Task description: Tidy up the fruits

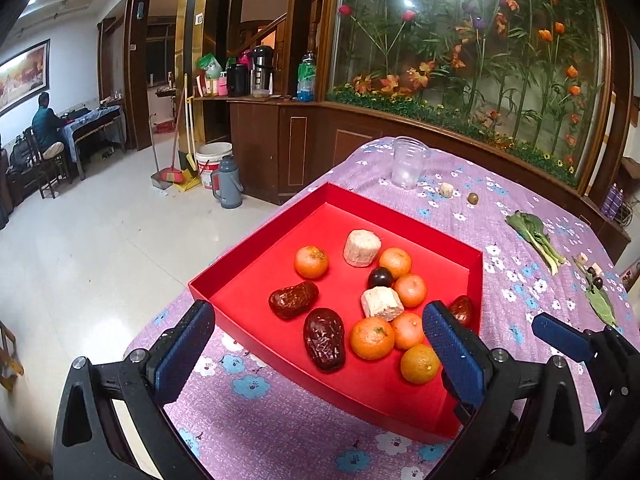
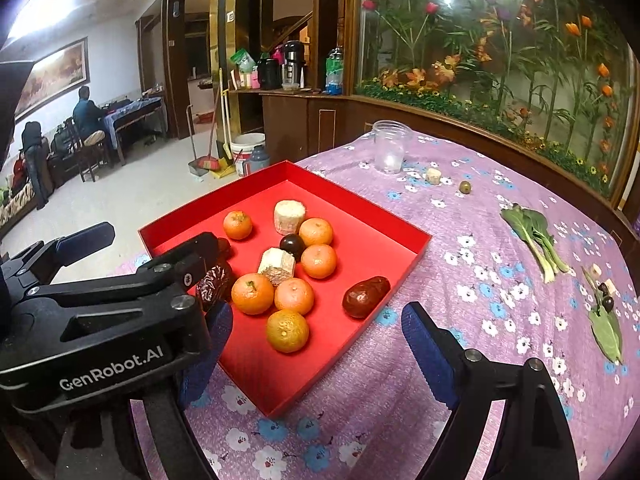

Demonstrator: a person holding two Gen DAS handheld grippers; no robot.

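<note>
Red tray (image 1: 256, 248): a shallow cardboard tray is sitting on the table (image 1: 500, 280), which is wearing a purple flowered cloth.
Oranges: six mandarins are lying in the tray; one (image 1: 311, 262) is resting apart at 10 o'clock of the group, the others are clustering toward the near right corner, the nearest one (image 1: 420, 363) lying just beside the left hand-held gripper's right finger.
Dates: two dark wrinkled dates (image 1: 324, 339) are lying side by side at 8 o'clock of the fruit cluster; a third, redder date (image 2: 366, 297) is resting by the tray's right wall.
Pale chunks: two cut cylindrical pieces are sitting in the tray, one (image 1: 362, 248) at 12 o'clock of the cluster, the other (image 1: 381, 302) in its middle.
Dark grape (image 1: 380, 278): sitting between the two pale chunks, touching an orange.
Left hand-held gripper (image 1: 318, 340): its blue-padded fingers are standing wide apart over the near edge of the tray, holding nothing.
Right hand-held gripper (image 2: 316, 344): fingers spread wide at the tray's near right corner, gripping nothing.
Loose items: a small pale chunk (image 2: 433, 176) and a small olive-green fruit (image 2: 464, 187) are lying on the cloth at 1 o'clock of the tray, near a clear plastic cup (image 2: 390, 152).
Greens: a leafy stalk (image 2: 534, 236) is lying well apart at 3 o'clock.
</note>
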